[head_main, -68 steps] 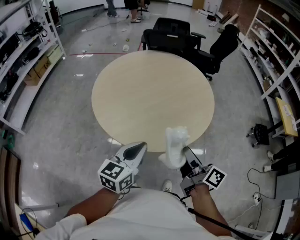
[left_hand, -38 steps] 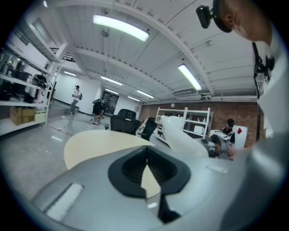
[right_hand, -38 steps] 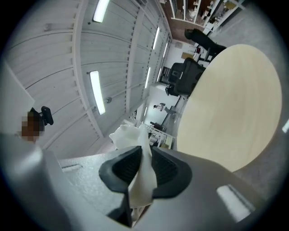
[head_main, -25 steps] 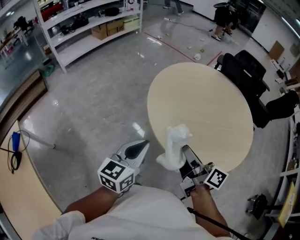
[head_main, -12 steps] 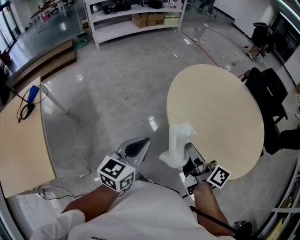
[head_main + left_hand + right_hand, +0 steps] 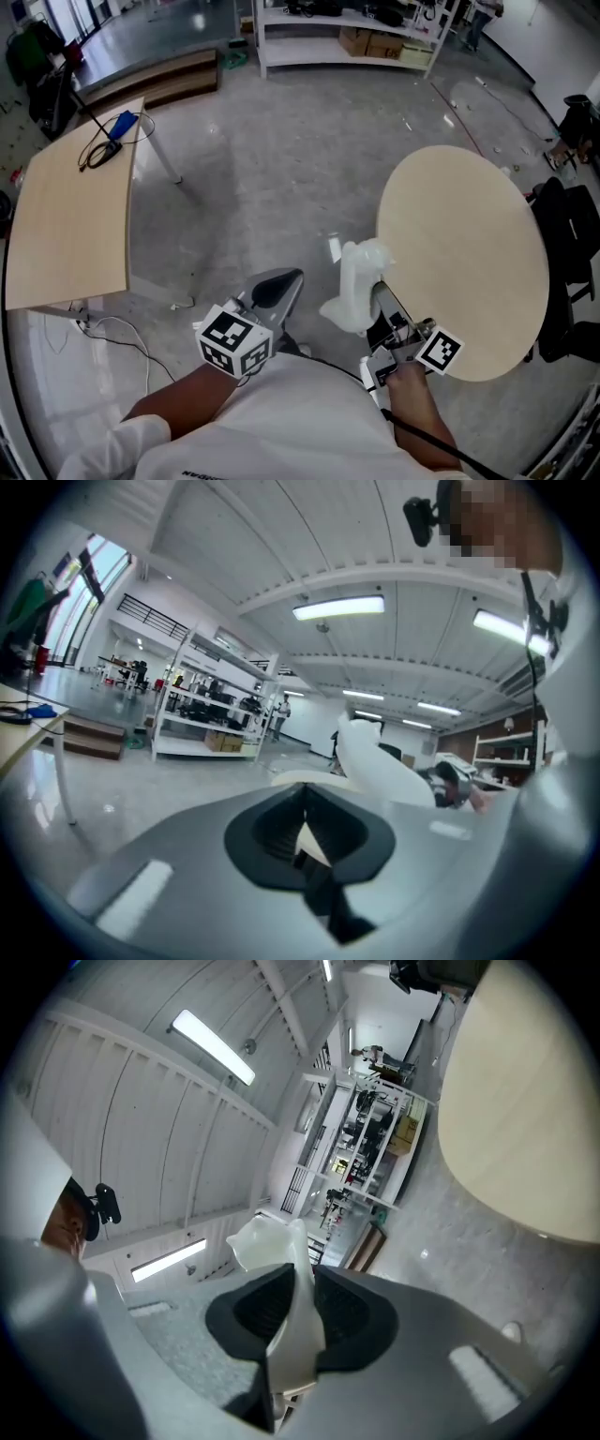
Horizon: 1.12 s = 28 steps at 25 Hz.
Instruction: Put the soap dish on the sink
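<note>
The soap dish (image 6: 357, 281) is a white, translucent moulded piece, held upright in the air in front of the person. My right gripper (image 6: 379, 302) is shut on its lower edge. In the right gripper view the soap dish (image 6: 285, 1262) stands clamped between the dark pads of my right gripper (image 6: 292, 1327). My left gripper (image 6: 278, 284) hovers to the left of the dish, jaws together with nothing between them. From the left gripper view the soap dish (image 6: 377, 760) shows at the right, beyond my left gripper (image 6: 302, 829). No sink is in view.
A round beige table (image 6: 469, 246) stands at the right, with dark office chairs (image 6: 572, 246) behind it. A rectangular wooden table (image 6: 66, 220) with a blue item and cable is at the left. White shelving (image 6: 347, 28) lines the far side. Grey floor lies between.
The view has swung to the left: the round table slid to the right and the rectangular table came in at the left. Both grippers keep their stance, the dish still held.
</note>
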Motion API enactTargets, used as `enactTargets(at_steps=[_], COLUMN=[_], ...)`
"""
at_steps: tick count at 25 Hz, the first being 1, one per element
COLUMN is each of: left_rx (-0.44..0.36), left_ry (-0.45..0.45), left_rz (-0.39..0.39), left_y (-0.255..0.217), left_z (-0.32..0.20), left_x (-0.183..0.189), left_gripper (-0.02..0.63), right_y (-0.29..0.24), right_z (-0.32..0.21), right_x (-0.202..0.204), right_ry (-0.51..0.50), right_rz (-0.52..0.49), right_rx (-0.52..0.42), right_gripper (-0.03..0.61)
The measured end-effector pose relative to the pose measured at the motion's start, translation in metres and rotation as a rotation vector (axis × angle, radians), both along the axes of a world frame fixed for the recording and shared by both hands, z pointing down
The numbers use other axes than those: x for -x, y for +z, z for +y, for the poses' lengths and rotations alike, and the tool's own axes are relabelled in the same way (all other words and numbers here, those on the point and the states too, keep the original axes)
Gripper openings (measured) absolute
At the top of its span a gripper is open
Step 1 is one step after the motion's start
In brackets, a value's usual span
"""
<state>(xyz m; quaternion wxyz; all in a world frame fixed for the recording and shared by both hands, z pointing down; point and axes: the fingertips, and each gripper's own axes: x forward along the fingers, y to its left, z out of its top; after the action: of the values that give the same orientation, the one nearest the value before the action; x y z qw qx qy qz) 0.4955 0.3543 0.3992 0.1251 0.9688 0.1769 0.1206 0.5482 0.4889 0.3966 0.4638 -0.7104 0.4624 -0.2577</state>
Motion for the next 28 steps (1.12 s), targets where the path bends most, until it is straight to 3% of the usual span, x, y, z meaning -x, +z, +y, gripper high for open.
enactTargets(at_steps=[6,17,28], left_rx=[-0.007,-0.008,0.007], left_ry=[-0.135,-0.298,-0.363], left_rz=[-0.004,0.004,-0.009], left_y=[0.001,-0.006,0.002], left_z=[-0.029,-0.082,-0.143], left_x=[0.036,0.093,0.191], left_gripper=[0.008,0.008,0.008], right_y=[0.0,-0.007,-0.004], right_z=[-0.033,-0.1,-0.169], right_x=[0.02,0.059,0.148], right_ry=[-0.121,-0.29,-0.349], right_rz=[0.004,0.02,-0.003], right_rx=[-0.016,-0.035,-0.027], right_gripper=[0.071,0.071,0.069])
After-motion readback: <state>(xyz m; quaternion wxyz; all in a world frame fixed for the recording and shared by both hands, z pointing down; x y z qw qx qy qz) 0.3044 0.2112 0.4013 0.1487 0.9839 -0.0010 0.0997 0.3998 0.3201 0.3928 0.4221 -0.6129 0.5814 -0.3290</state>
